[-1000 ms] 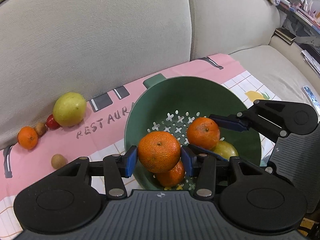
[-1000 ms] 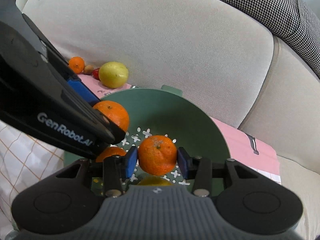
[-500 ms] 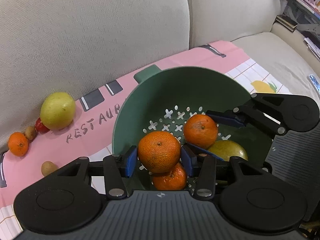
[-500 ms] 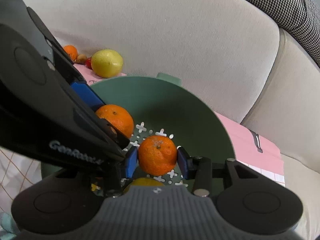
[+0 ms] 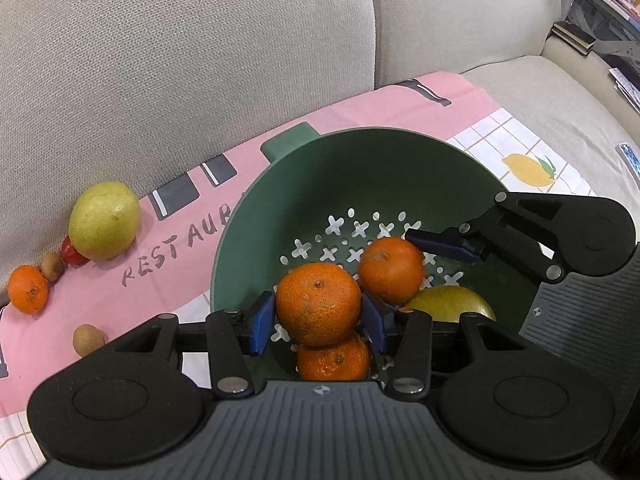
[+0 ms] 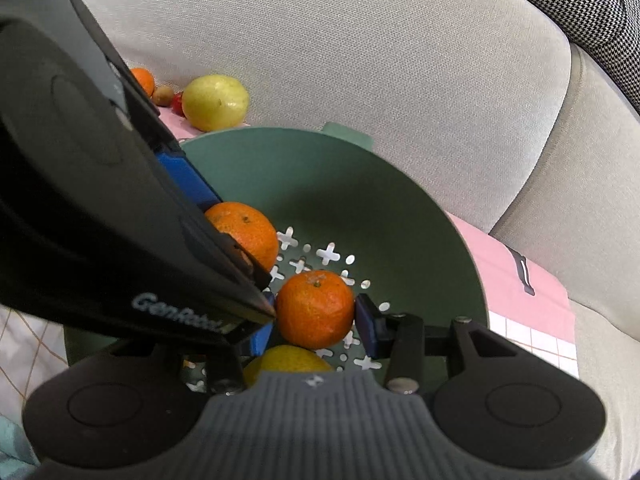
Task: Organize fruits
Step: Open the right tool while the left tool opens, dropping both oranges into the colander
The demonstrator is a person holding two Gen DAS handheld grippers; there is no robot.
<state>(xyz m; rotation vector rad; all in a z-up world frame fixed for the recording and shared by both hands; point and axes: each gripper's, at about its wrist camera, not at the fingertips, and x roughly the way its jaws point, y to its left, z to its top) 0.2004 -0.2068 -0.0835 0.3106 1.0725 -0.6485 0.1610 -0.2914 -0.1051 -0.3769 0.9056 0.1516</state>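
The beige sofa seat [image 5: 532, 92] carries a pink printed cloth [image 5: 328, 120], on which rest a green colander [image 5: 360, 168], a yellow-green pear [image 5: 104, 220], a mandarin [image 5: 27, 289], a red fruit [image 5: 71, 253] and two small brown fruits [image 5: 87, 339].

Colander [image 5: 304, 184] on cloth [image 5: 360, 112] spread over sofa seat [image 5: 540, 92], backrest [image 5: 180, 60] behind. In colander – one mandarin [image 5: 334, 360] beside pear [image 5: 448, 304]. Left of colander, along backrest – big pear [image 5: 104, 220], tomato [image 5: 71, 252], two kiwis, another mandarin [image 5: 27, 289].
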